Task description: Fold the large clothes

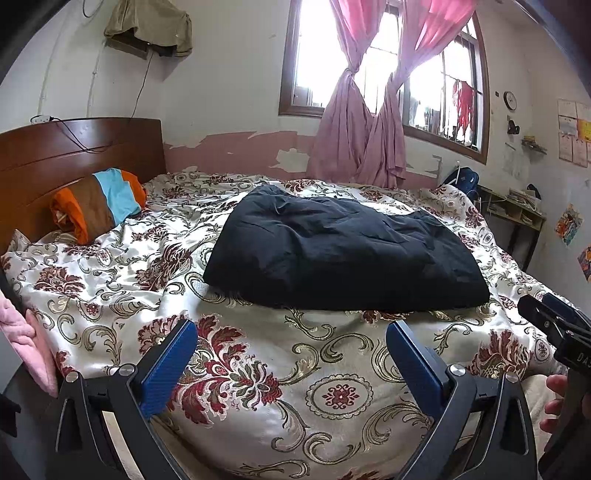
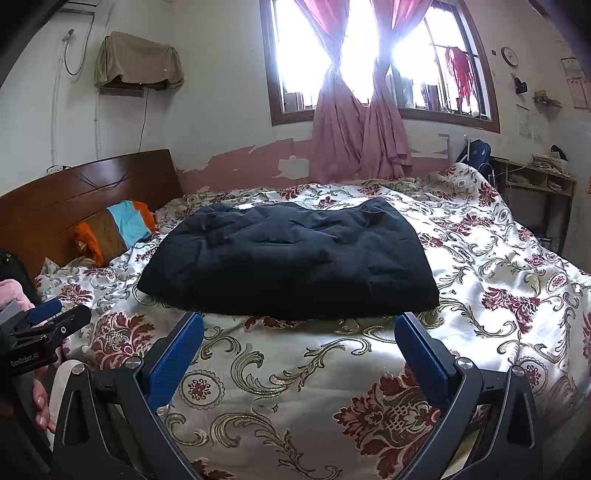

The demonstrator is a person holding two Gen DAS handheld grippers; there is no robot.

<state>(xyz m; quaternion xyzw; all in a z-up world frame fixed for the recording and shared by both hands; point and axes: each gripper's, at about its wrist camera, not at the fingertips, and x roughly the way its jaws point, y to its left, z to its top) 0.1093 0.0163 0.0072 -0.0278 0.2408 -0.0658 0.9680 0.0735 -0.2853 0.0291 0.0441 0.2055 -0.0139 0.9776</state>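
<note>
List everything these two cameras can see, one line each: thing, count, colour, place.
dark garment: one, navy-black, folded into a rough rectangle, mid-bed.
bedspread: one, cream with red and gold flowers, covering the bed.
striped pillow: one, orange, brown and light blue, against the headboard.
headboard: one, brown wood, left.
curtains: two, pink, knotted at the window.
window: one, brown frame, back wall.
wall clock: one, round, right of the window.
draped shelf: one, olive cloth, upper left wall.
desk: one, wooden, cluttered, right.
left gripper: blue pads, open, empty, near bed edge.
right gripper: blue pads, open, empty, near bed edge.
</note>
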